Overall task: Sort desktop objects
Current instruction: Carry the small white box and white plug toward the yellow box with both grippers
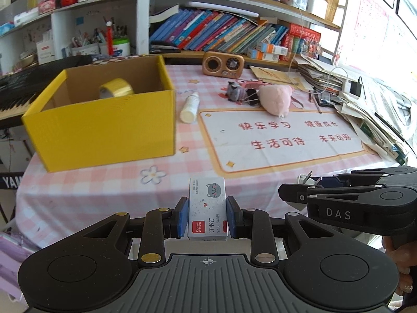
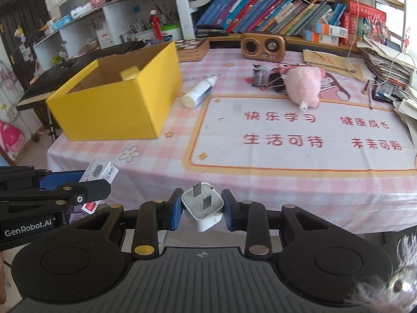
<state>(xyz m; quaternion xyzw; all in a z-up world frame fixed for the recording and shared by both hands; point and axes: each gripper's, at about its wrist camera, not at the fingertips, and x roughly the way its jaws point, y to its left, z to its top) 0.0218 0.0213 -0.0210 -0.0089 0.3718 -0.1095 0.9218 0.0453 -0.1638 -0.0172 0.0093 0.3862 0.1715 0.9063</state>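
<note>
My left gripper (image 1: 207, 215) is shut on a white staple box (image 1: 207, 210) with a grey cat print, held above the table's near edge; it also shows in the right wrist view (image 2: 100, 176). My right gripper (image 2: 201, 208) is shut on a white plug adapter (image 2: 203, 206), prongs pointing forward, near the front edge. A yellow cardboard box (image 1: 104, 127) stands open at the left, with a roll of gold tape (image 1: 116, 91) inside. On the table lie a white bottle (image 1: 190, 107), a pink plush toy (image 1: 275, 97), a black binder clip (image 1: 251, 96) and a small grey figure (image 1: 234, 91).
A wooden radio (image 1: 222, 64) stands at the back. Stacks of papers (image 1: 370, 104) crowd the right edge. A keyboard (image 1: 15, 91) sits left of the box. Bookshelves (image 1: 221, 31) rise behind the pink checked tablecloth (image 1: 286, 135).
</note>
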